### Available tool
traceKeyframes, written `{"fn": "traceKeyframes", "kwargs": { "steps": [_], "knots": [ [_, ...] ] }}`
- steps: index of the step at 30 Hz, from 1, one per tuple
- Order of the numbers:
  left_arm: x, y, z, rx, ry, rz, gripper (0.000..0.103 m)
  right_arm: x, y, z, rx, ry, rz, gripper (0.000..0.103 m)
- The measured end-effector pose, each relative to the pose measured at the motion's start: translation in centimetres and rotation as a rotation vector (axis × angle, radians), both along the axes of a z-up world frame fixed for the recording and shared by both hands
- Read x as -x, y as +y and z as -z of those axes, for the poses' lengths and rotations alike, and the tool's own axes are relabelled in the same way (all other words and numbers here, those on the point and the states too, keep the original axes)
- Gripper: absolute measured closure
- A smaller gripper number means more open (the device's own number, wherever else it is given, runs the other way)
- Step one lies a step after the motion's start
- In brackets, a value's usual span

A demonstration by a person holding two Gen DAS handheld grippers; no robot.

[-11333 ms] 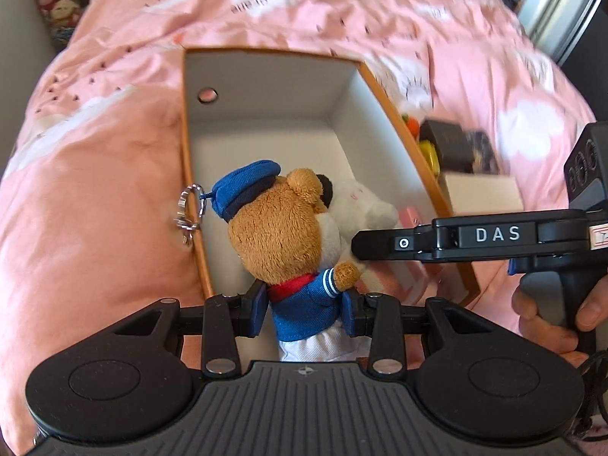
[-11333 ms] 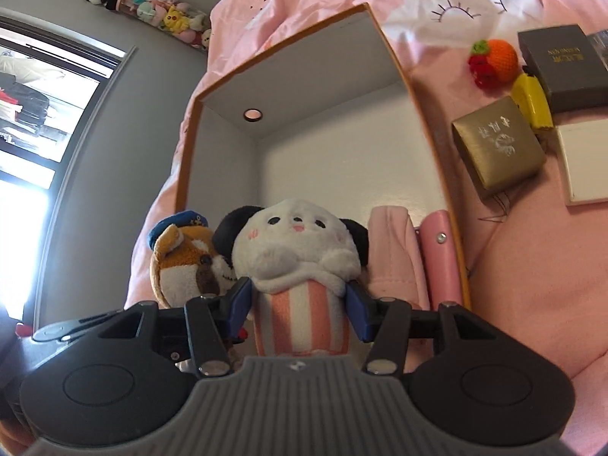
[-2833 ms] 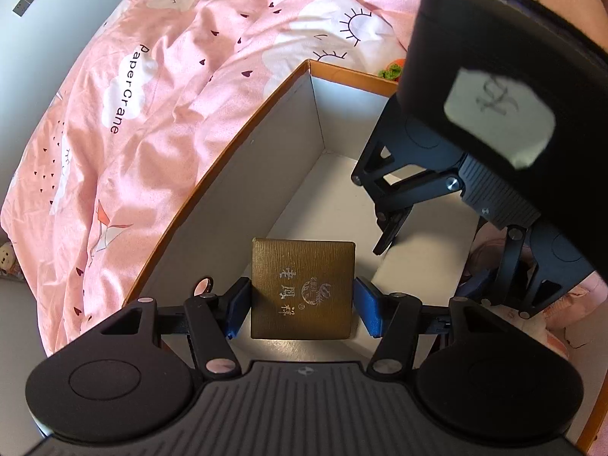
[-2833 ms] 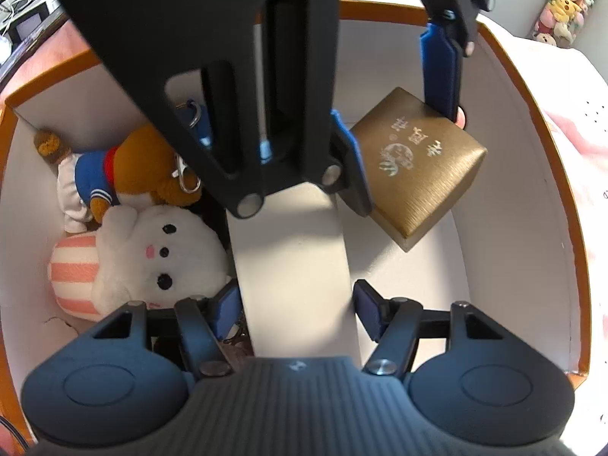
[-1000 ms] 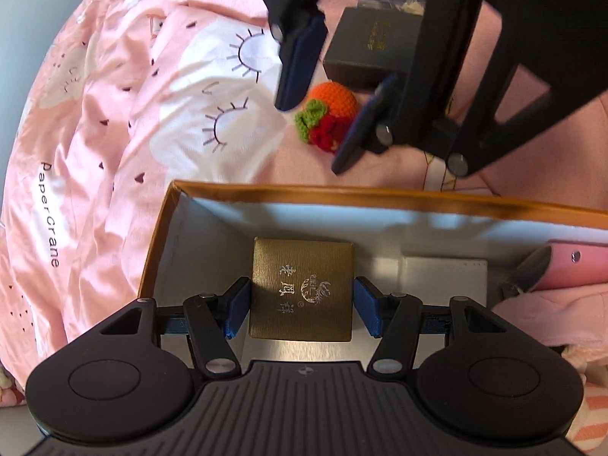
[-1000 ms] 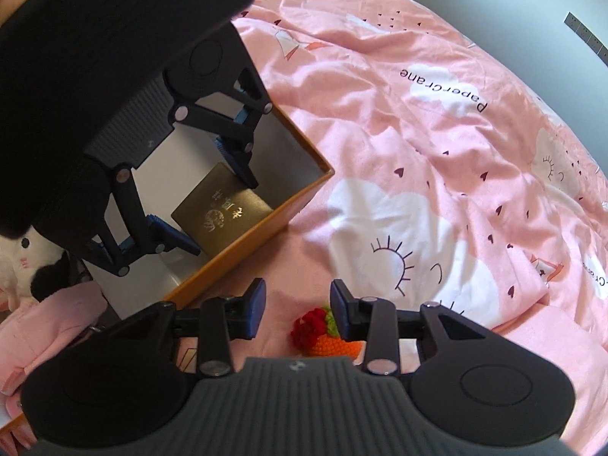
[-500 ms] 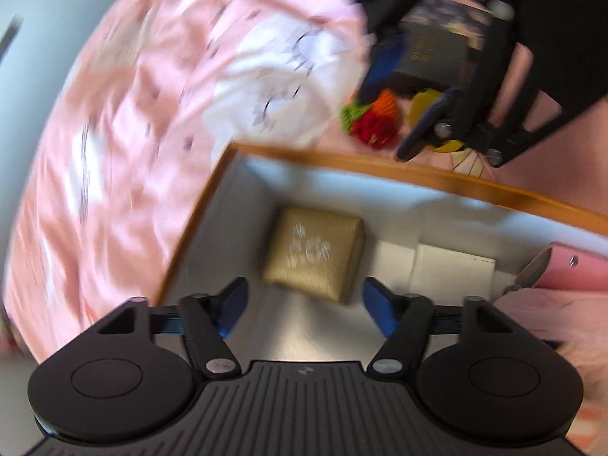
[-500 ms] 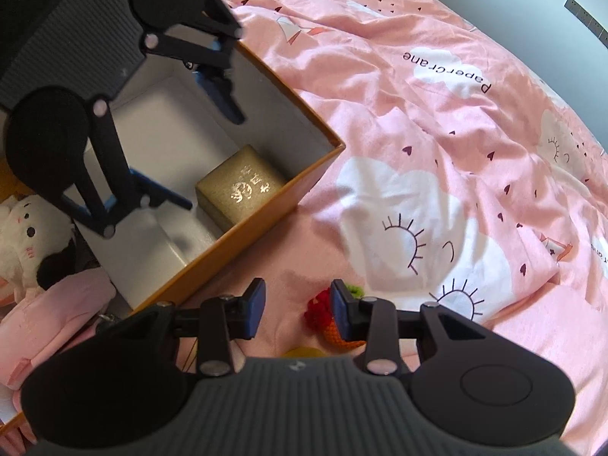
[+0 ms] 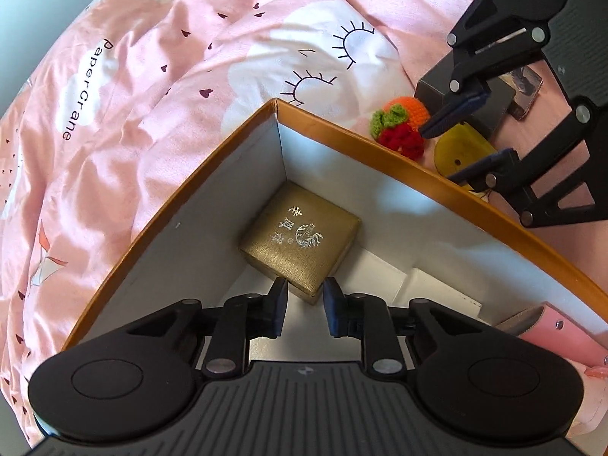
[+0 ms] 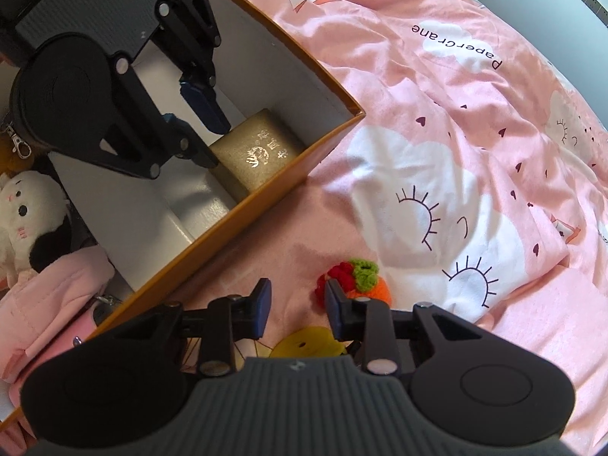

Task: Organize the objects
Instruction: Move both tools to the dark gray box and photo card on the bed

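Observation:
A gold gift box [image 9: 300, 237] lies in the far corner of the orange-rimmed storage box [image 9: 212, 159]. It also shows in the right wrist view [image 10: 254, 155]. My left gripper [image 9: 304, 311] hangs just above the gold box's near corner, jaws narrowly apart and empty. My right gripper [image 10: 296, 307] is open and empty over the bedspread outside the box, next to a crocheted orange-and-red fruit [image 10: 357, 281] and a yellow item [image 10: 307, 345]. The fruit [image 9: 402, 125] and yellow item [image 9: 459, 152] show in the left wrist view too.
A white flat box [image 9: 440, 296] and a pink pouch [image 9: 554, 334] lie inside the storage box. A white plush [image 10: 26, 209] and pink cloth [image 10: 49, 296] fill its other end. A dark box [image 9: 494, 95] lies on the pink bedspread [image 10: 456, 152].
My left gripper let go of the gold box, which now rests in the box corner, then narrowed its jaws. My right gripper moved out of the box to the fruit.

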State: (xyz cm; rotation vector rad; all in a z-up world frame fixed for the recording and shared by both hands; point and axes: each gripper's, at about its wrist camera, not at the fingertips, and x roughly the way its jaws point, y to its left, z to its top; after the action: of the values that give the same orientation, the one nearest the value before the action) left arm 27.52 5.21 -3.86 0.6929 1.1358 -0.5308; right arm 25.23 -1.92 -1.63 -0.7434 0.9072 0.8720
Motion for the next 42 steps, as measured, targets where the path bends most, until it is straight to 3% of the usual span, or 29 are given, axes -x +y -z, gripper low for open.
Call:
{"fn": "traceKeyframes", "kwargs": {
  "steps": [6,10,16,23,26,29,31,36,42],
  "knots": [
    [0.4,-0.2,-0.1,-0.024,-0.018,-0.008,0.074,0.2,-0.1,-0.3,-0.009,-0.003,0.009,0.07],
    [1.5,-0.4,-1.5,-0.02,-0.08,-0.045,0.065,0.5,-1.4,-1.6,-0.049,-0.009,0.061,0.07],
    [4.8,-1.3,-5.3,0.112,-0.17,-0.074,0.064,1.1,-5.5,-4.0,-0.127,-0.01,0.181,0.07],
    [8.1,-4.6,-8.7,0.284,-0.2,-0.059,0.064,2.2,-11.7,-4.8,-0.242,-0.006,0.45,0.07],
    [8.3,-6.4,-8.7,0.375,-0.18,-0.08,0.064,3.0,-13.7,-4.1,-0.294,-0.005,0.547,0.07],
    [7.2,-7.7,-7.8,0.482,-0.108,-0.159,0.063,3.3,-15.4,-2.8,-0.358,0.004,0.626,0.07],
    [5.9,-8.4,-6.8,0.524,-0.065,-0.223,0.058,3.0,-16.5,-1.8,-0.389,0.027,0.685,0.069],
    [2.4,-10.2,-3.7,0.516,0.01,-0.361,0.042,1.4,-18.4,0.4,-0.435,0.089,0.806,0.064],
    [-1.1,-10.8,-0.5,0.475,0.091,-0.501,0.036,-0.2,-19.9,2.3,-0.496,0.157,0.868,0.06]
  ]
}}
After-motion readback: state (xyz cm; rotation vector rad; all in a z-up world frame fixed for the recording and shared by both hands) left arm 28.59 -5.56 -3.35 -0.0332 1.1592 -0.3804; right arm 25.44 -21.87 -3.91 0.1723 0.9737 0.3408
